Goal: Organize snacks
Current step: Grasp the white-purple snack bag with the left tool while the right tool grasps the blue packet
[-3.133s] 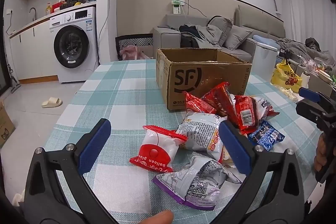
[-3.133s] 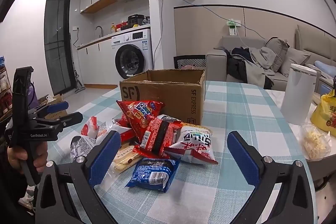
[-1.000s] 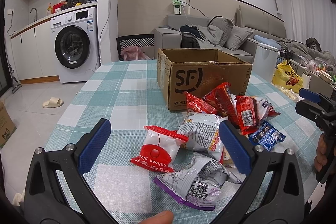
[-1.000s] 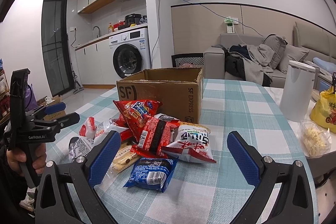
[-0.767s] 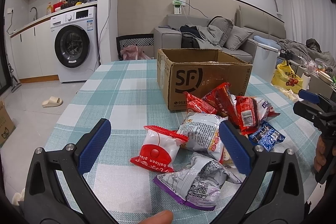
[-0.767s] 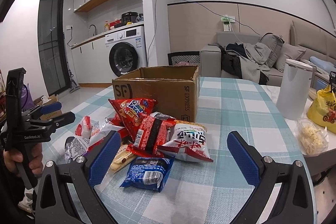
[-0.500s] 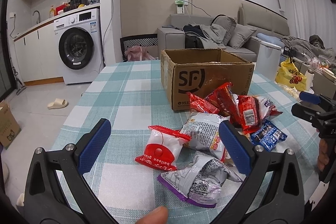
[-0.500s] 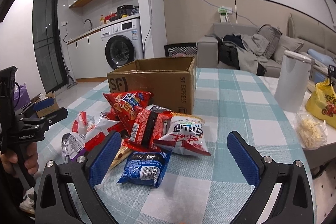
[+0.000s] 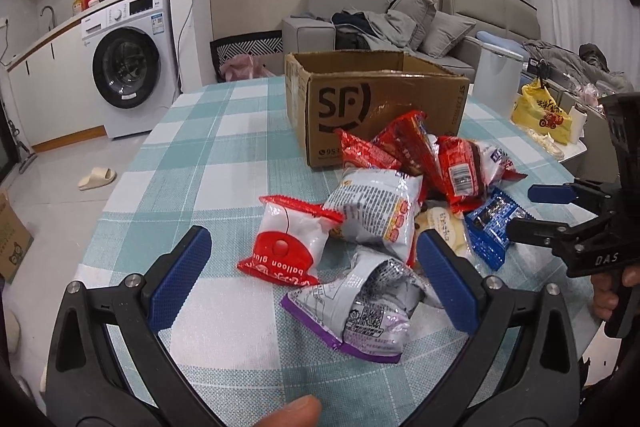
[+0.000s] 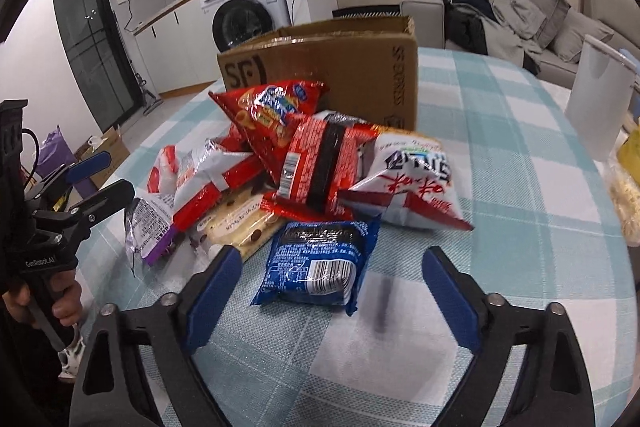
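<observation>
Two grippers face the heap. The right gripper (image 10: 330, 287) is closing its jaws around the blue packet (image 10: 316, 263), pads not yet pressing. The left gripper (image 9: 312, 275) stands wide and holds nothing, near the purple-edged packet (image 9: 360, 311). Beyond lie the piled snacks (image 10: 304, 163) on the checked tablecloth (image 10: 500, 155). Farthest, the cardboard box (image 9: 380, 107) shows no snacks inside, so sorting seems barely begun.
</observation>
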The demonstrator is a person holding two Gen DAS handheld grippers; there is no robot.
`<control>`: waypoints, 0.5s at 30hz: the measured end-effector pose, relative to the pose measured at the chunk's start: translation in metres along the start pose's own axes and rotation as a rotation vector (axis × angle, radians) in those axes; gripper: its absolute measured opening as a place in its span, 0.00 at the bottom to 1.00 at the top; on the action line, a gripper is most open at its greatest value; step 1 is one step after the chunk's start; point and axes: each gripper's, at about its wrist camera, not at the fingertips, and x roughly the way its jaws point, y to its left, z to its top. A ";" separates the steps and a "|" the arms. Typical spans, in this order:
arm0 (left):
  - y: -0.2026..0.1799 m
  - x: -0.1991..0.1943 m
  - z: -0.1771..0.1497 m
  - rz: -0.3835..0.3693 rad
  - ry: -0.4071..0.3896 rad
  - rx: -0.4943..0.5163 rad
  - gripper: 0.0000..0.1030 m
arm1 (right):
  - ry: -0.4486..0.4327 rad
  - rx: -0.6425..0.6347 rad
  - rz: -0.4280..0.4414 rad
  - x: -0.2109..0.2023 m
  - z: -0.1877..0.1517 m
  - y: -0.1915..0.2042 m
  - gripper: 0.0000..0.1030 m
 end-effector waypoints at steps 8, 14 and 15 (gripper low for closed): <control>-0.007 0.012 -0.010 -0.107 0.071 0.027 0.99 | 0.063 0.016 0.029 0.020 -0.002 0.000 0.78; -0.012 0.021 -0.014 -0.192 0.125 0.038 0.79 | 0.072 0.030 0.053 0.024 0.000 -0.002 0.67; -0.013 0.022 -0.015 -0.204 0.132 0.040 0.75 | 0.073 0.030 0.058 0.024 -0.001 -0.001 0.66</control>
